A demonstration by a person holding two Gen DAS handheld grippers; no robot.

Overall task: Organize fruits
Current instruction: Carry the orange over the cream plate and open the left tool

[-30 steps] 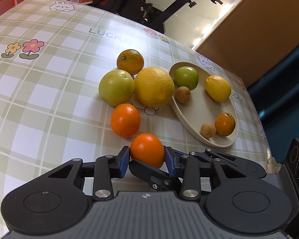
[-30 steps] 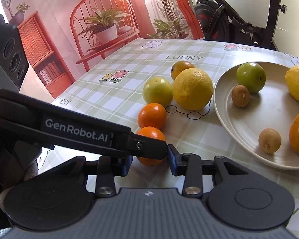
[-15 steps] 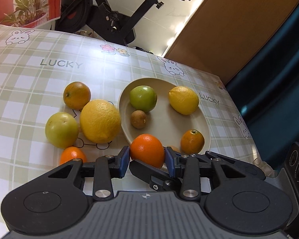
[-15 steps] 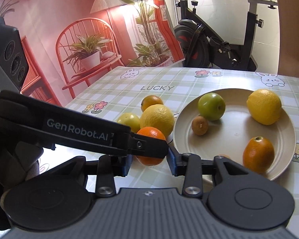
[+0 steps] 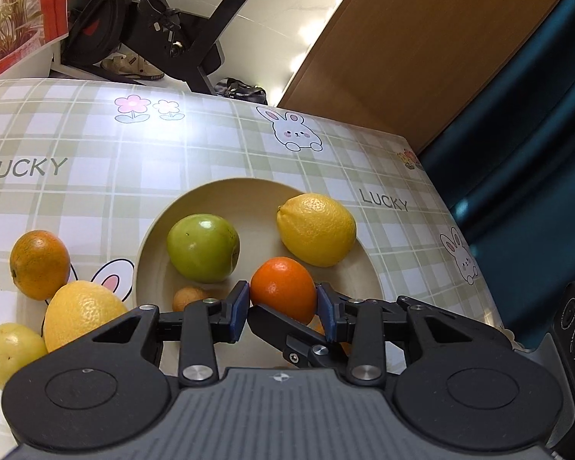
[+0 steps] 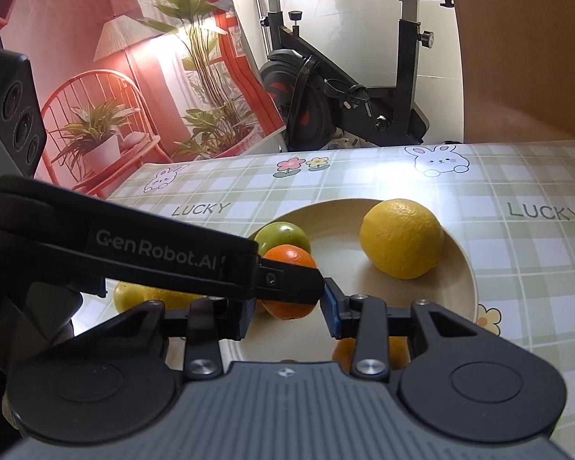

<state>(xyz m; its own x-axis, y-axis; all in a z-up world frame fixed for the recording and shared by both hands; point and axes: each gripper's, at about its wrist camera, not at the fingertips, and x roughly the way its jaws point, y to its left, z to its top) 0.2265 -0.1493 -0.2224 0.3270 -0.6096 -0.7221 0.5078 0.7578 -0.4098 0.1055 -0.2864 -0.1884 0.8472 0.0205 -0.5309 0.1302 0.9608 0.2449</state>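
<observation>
Left gripper [image 5: 283, 308] clamped on orange [image 5: 283, 289] above plate [image 5: 245, 191]; right gripper [image 6: 287, 308] spread wide.

We hold our left gripper [image 5: 283, 303] level, its 2 blue-padded fingers [image 5: 238, 308] pressed against opposite sides of an orange [image 5: 283, 289]. Our right gripper [image 6: 289, 303] sits just behind, its 2 fingers [image 6: 331, 306] spread apart and bracketing the left gripper's finger, gripping nothing.

both wrist cameras sit low and close, facing across the round beige plate [image 5: 149, 241] [image 6: 460, 264]; both share its yellow lemon [image 5: 317, 229] [image 6: 401, 238].
</observation>
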